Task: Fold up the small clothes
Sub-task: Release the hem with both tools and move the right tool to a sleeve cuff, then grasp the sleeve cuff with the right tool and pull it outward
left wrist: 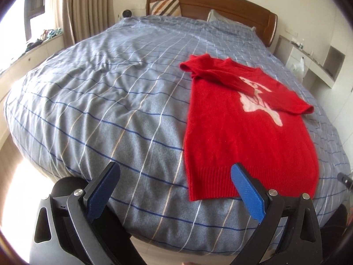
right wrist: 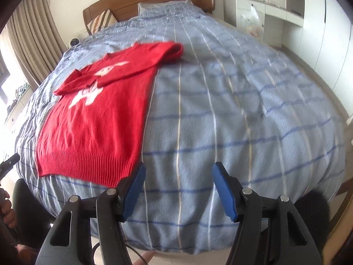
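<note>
A small red knit sweater (left wrist: 247,137) with a white motif lies flat on the bed, both sleeves folded across its chest, ribbed hem toward me. It also shows in the right wrist view (right wrist: 97,119). My left gripper (left wrist: 176,172) is open and empty, above the bed's near edge, its right finger over the hem's left part. My right gripper (right wrist: 178,172) is open and empty, just right of the hem's right corner.
The bed (left wrist: 110,101) has a blue-grey checked duvet, a wooden headboard (left wrist: 220,4) and a striped pillow (left wrist: 165,7). Curtains (left wrist: 88,6) and a window ledge are at the left. White shelves (right wrist: 275,15) and wardrobe stand at the right.
</note>
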`<state>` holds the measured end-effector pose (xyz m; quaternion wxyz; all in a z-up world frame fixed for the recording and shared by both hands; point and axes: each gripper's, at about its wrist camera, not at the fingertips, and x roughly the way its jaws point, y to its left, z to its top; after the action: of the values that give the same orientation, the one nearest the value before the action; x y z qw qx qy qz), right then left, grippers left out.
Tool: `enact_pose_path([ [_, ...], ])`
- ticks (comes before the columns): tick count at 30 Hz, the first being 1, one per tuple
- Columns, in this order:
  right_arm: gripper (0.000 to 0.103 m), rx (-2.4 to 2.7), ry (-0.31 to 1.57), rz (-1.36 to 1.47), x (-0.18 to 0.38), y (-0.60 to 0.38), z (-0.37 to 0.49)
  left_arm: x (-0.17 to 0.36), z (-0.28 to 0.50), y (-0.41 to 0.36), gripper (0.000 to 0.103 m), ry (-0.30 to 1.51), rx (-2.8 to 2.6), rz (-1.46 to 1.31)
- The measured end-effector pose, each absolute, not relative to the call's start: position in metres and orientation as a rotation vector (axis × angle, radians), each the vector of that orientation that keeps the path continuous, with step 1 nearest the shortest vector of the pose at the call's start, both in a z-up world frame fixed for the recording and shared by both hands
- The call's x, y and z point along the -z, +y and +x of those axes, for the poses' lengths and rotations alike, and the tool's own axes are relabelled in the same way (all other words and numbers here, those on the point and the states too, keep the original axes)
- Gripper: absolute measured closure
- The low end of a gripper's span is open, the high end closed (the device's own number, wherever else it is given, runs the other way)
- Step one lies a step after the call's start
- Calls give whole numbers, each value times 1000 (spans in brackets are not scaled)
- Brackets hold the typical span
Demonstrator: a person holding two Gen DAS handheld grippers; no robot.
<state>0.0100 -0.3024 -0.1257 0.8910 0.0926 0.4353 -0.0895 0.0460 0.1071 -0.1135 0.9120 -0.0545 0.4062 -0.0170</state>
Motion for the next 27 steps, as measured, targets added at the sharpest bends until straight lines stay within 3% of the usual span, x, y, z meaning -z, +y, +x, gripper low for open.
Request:
enact_pose_path([
  [7,32,-14,815,-136,61,-252,133,120,49,131,2,848,35,-304],
  [15,34,-268,985,-186,150,-155,269,122,44,147,2,853,-20,-299],
  [16,38,-259,1011,-185,163,-153,279,123,44,149,2,857,-28,-299],
  [17,54,-250,1023,-170,172,-154,284,125,44,152,2,863,-38,-298],
  [18,81,-237,1008,-137,174,-163,283,127,44,155,2,870,-49,-296],
  [19,95,-224,989,-76,169,-176,282,129,44,157,2,876,-58,-296],
  [27,97,66,749,329,72,-396,203,134,44,159,2,896,-75,-301],
])
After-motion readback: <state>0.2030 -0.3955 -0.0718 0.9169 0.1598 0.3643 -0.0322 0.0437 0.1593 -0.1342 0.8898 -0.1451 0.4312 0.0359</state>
